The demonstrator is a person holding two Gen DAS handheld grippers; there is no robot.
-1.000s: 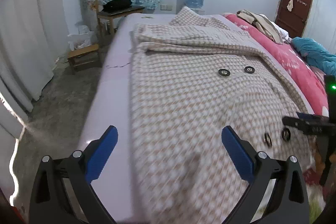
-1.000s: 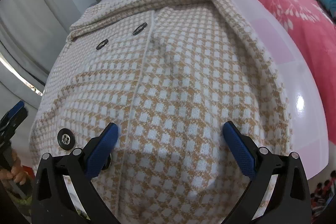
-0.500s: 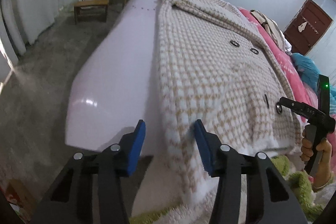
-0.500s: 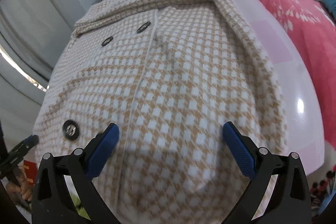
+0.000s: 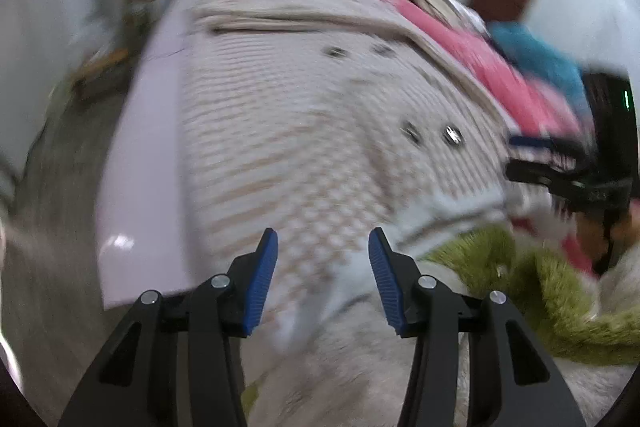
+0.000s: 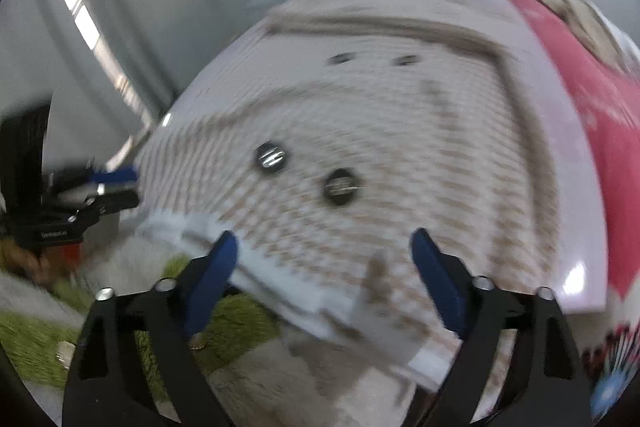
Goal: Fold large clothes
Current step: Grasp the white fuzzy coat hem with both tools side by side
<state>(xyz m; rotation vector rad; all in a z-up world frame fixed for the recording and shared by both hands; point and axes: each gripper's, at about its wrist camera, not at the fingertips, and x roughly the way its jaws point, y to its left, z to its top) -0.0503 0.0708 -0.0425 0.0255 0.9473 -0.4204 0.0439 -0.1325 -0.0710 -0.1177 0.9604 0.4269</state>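
I judge the fold barely begun: the beige-and-white checked wool coat (image 5: 304,115) lies spread flat on the pale lilac bed (image 5: 136,163), my left gripper (image 5: 323,269) half-open astride its hem, my right gripper (image 6: 324,279) wide but closing, neither visibly pinching cloth.

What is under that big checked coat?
The checked coat lies on a pale lilac surface, bare along both sides. Whatever is beneath the coat's middle is hidden; its hem overhangs a green rug.
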